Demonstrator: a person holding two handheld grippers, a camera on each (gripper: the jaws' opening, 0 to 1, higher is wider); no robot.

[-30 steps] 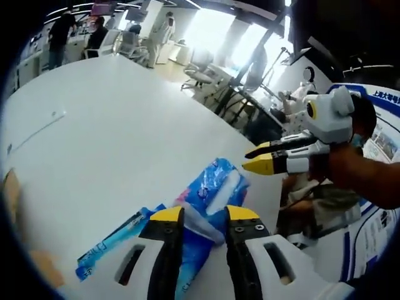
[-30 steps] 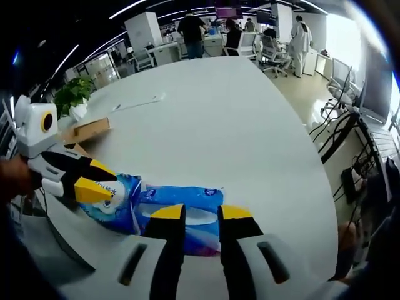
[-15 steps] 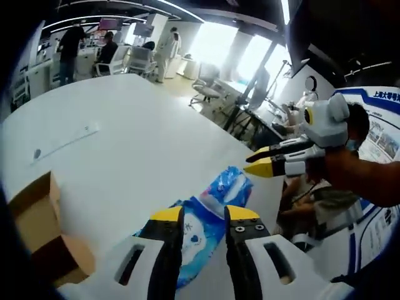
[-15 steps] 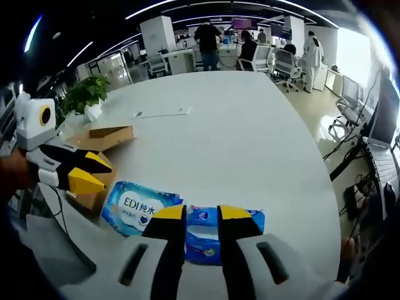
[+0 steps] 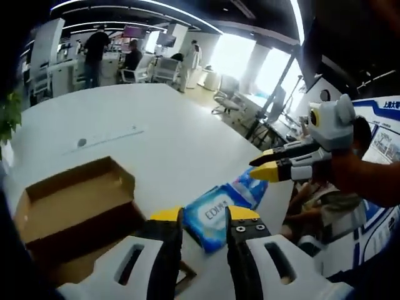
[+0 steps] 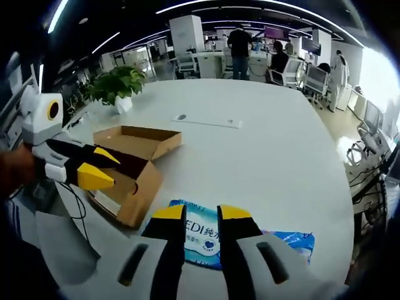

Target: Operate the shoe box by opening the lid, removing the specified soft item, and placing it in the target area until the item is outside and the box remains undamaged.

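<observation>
In the left gripper view the left gripper [image 5: 204, 215] stands with its yellow-tipped jaws a narrow gap apart and nothing between them. Just beyond its tips lies the blue wipes pack [image 5: 215, 212], flat on the white desk [image 5: 156, 150] with its printed label up. To the left of the gripper sits the open cardboard shoe box [image 5: 75, 206], its lid off and its inside bare as far as can be seen. The right gripper [image 5: 265, 164] comes in from the right, above the far end of the pack and clear of it, jaws also only slightly parted and empty.

In the right gripper view the same pack [image 6: 203, 234] lies just ahead of the gripper's tips [image 6: 201, 212], outside the box [image 6: 134, 162] and just beside the box's near corner (whether they touch I cannot tell). The left gripper [image 6: 97, 167] hovers over the box's near side. A potted plant [image 6: 119, 84] stands farther off on the desk [image 6: 262, 144].
</observation>
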